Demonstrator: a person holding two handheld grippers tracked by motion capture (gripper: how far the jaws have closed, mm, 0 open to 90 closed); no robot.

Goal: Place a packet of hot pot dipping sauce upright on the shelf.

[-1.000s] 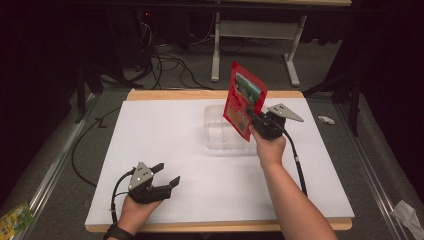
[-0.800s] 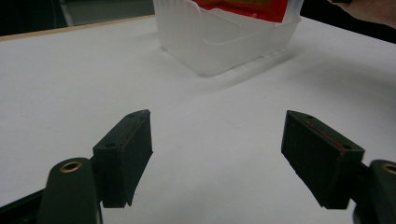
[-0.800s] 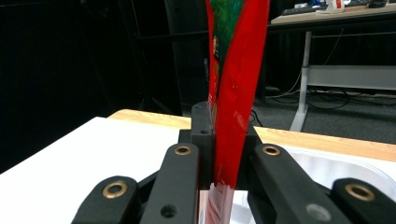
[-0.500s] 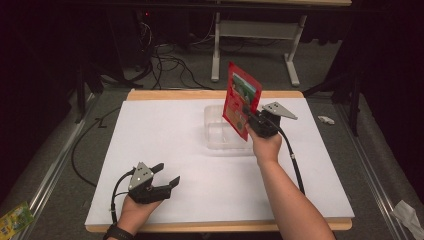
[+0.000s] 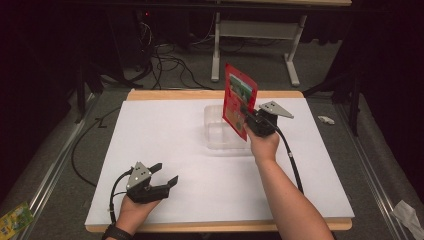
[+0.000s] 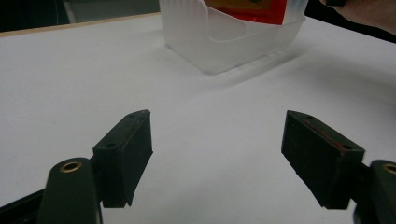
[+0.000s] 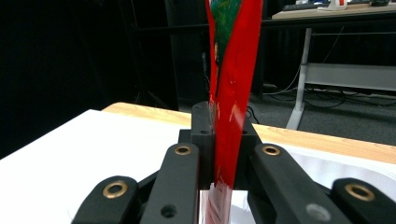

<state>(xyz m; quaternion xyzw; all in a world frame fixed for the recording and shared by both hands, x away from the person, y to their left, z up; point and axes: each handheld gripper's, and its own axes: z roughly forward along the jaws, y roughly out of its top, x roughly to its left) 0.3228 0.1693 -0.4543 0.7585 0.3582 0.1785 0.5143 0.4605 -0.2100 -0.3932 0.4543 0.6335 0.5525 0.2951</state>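
A red snack packet (image 5: 239,102) stands upright and a little tilted above a clear plastic tub (image 5: 220,134) in the middle of the white table top. My right gripper (image 5: 248,120) is shut on the packet's lower right side; in the right gripper view the jaws pinch the thin red packet (image 7: 231,93) edge-on. My left gripper (image 5: 164,175) rests near the table's front left, open, with nothing between its fingers. From the left gripper view the tub (image 6: 229,42) sits ahead with the packet's red bottom (image 6: 254,8) inside its rim.
The white board (image 5: 165,135) lies on a wooden table with a bare edge at the back. Cables and a white desk frame (image 5: 255,30) lie on the floor beyond. A small green packet (image 5: 12,219) lies on the floor at the front left.
The right gripper has carried the red packet slightly left, over the tub. The left gripper has stayed in place.
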